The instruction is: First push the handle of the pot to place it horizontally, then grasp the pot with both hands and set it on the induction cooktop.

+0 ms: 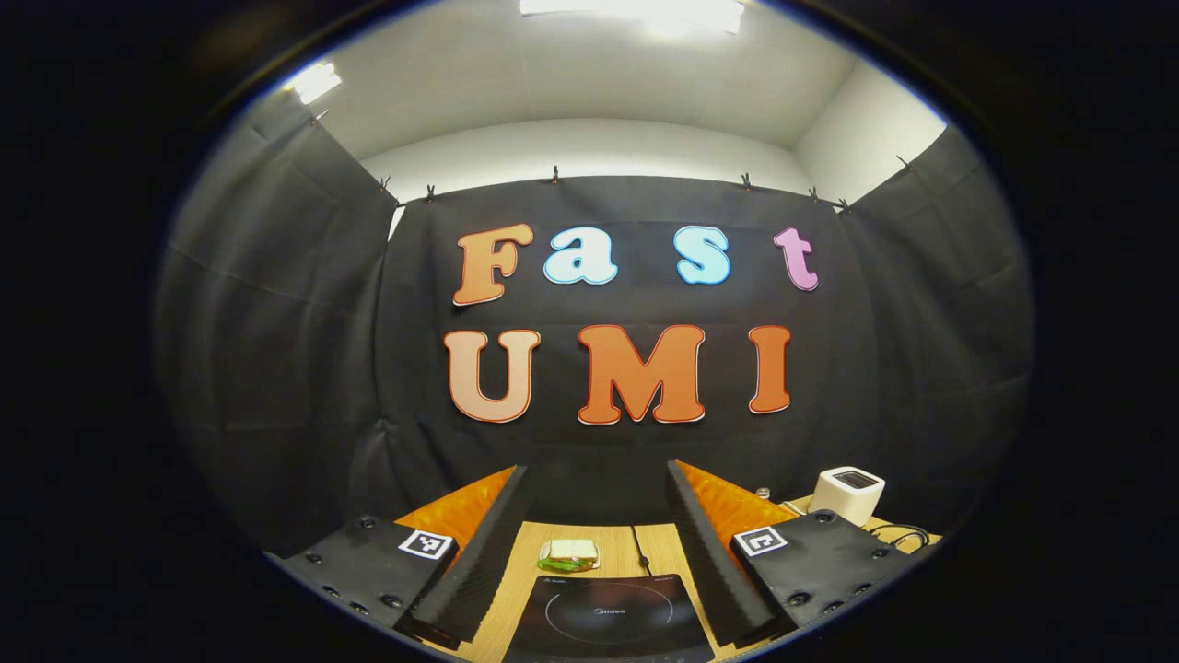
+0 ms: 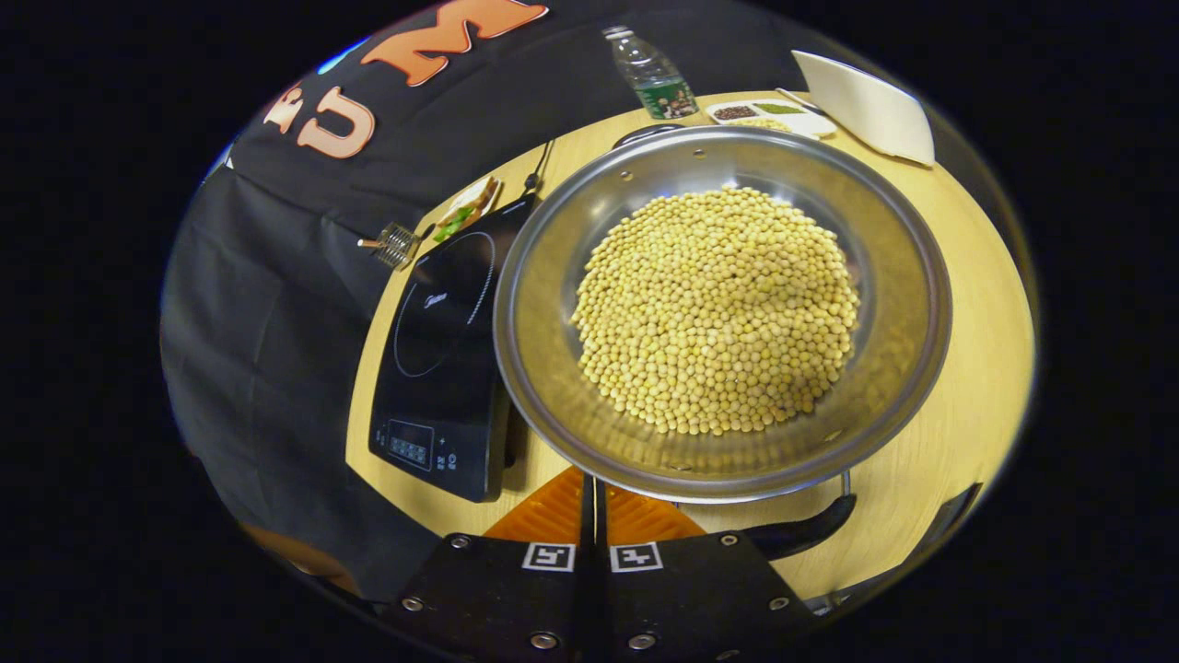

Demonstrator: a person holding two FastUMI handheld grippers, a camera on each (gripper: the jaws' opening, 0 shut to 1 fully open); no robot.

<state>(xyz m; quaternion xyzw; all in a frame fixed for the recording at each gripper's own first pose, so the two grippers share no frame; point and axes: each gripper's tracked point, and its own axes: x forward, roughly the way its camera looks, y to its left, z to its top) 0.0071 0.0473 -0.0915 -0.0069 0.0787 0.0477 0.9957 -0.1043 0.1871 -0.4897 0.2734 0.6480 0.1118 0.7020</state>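
A steel pot point(image 2: 543, 304) heaped with soybeans point(image 2: 718, 313) stands on the wooden table in the right gripper view. Its dark handle point(image 2: 801, 529) sticks out at the near side, just right of my right gripper point(image 2: 592, 493). That gripper is shut, and its tips reach under the pot's near rim, so what they touch is hidden. The black induction cooktop point(image 2: 442, 350) lies directly left of the pot. My left gripper point(image 1: 597, 474) is open, held above the cooktop point(image 1: 608, 617) and aimed at the booth wall, with nothing between its fingers.
A plate with a sandwich point(image 1: 569, 554) sits behind the cooktop, and a white boxy appliance point(image 1: 847, 493) with a cable stands at the right. Beyond the pot are a water bottle point(image 2: 652, 74), a divided dish of grains point(image 2: 769, 115) and a white plate point(image 2: 866, 106).
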